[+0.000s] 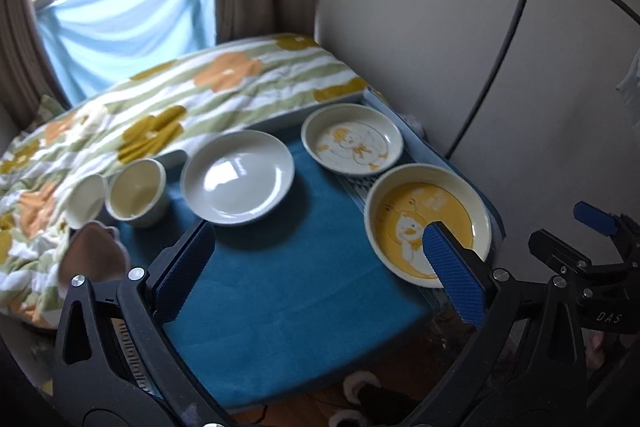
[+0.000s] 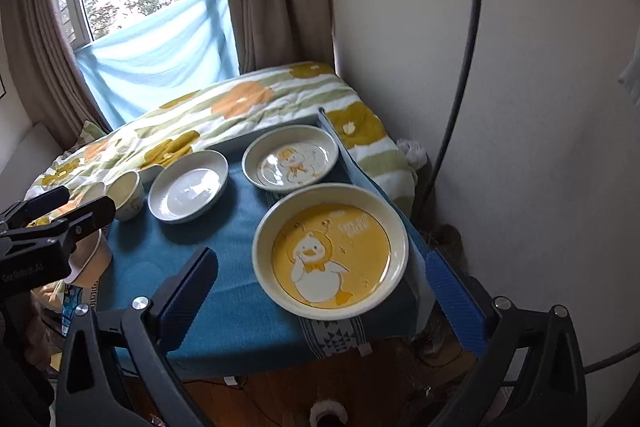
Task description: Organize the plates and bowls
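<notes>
On a small table with a blue cloth [image 1: 280, 291] stand a yellow duck plate [image 1: 426, 223] at the right, a smaller cream duck plate [image 1: 352, 139] behind it, a plain white plate [image 1: 237, 177] in the middle and two cream bowls [image 1: 136, 191] [image 1: 85, 201] at the left. My left gripper [image 1: 316, 259] is open above the cloth's front, empty. My right gripper [image 2: 320, 285] is open, its fingers either side of the yellow duck plate [image 2: 330, 251] and above it, not touching. The white plate [image 2: 188, 186], cream duck plate [image 2: 291, 159] and one bowl [image 2: 127, 195] lie beyond.
A flowered quilt [image 1: 168, 107] on a bed borders the table's back and left. A wall [image 1: 440, 27] and a black curved pole [image 1: 500, 47] stand to the right. Slippers [image 1: 356, 399] lie on the wooden floor in front. A paper cup [image 2: 88, 259] sits at the table's left edge.
</notes>
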A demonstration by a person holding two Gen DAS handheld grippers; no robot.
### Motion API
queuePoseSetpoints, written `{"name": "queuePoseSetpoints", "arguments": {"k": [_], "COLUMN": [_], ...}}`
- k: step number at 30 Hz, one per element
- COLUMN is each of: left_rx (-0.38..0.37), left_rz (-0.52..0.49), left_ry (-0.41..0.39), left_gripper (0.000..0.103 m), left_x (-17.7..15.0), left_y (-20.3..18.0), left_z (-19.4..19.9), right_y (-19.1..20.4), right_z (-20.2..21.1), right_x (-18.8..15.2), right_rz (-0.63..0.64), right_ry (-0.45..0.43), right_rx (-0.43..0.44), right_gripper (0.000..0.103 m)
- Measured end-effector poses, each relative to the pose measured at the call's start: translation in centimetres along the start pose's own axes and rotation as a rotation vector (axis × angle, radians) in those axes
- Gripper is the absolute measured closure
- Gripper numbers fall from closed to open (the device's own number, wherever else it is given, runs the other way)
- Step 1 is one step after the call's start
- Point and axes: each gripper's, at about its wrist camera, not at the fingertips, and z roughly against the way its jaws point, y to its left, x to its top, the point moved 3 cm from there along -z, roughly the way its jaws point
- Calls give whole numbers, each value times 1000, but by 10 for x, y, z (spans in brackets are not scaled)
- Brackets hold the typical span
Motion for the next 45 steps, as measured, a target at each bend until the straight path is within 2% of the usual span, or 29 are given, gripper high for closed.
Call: {"name": "queuePoseSetpoints", "arguments": {"k": [3,5,8,10,12,17,19,20,23,25,27,29,36,45], "left_rx": [-85,-130,-177,-203,-219,-243,-253,-258,-273,-277,-282,-281,-266,-238], "left_rz": [-18,-33,-45,-46,-50,-43,-45,-45,-38,-43,-41,-36,-39,-52], "left_ry": [101,163,263,322,377,476,496,505,527,535,542,549,532,495], "left_gripper": [0,0,1,4,19,37,43,48,53,62,77,84,86,86], "left_x": [0,-2,-9,-13,-17,-24,-25,-25,-27,-28,-29,-32,-33,-36], "left_y": [-16,-27,-37,-42,-43,-42,-42,-43,-43,-45,-46,-46,-43,-53], "left_z": [-50,-83,-128,-153,-175,-212,-218,-222,-232,-236,-240,-247,-256,-231], "right_y": [-26,-40,-60,-70,-78,-93,-96,-98,-102,-104,-106,-110,-113,-110], "right_z": [-27,-48,-82,-103,-120,-151,-157,-162,-169,-174,-175,-178,-185,-179], "right_x": [-9,-15,-22,-26,-29,-31,-30,-30,-27,-25,-25,-24,-21,-19], "right_rz": [-32,-68,-147,-174,-187,-236,-250,-255,-270,-266,-263,-266,-246,-204], "right_ry": [60,107,191,238,275,331,345,350,361,363,365,370,375,365], "right_rx": [-9,16,86,106,121,177,196,201,206,201,199,201,211,217], "right_gripper": [0,1,18,25,34,52,60,68,76,81,86,90,92,92]}}
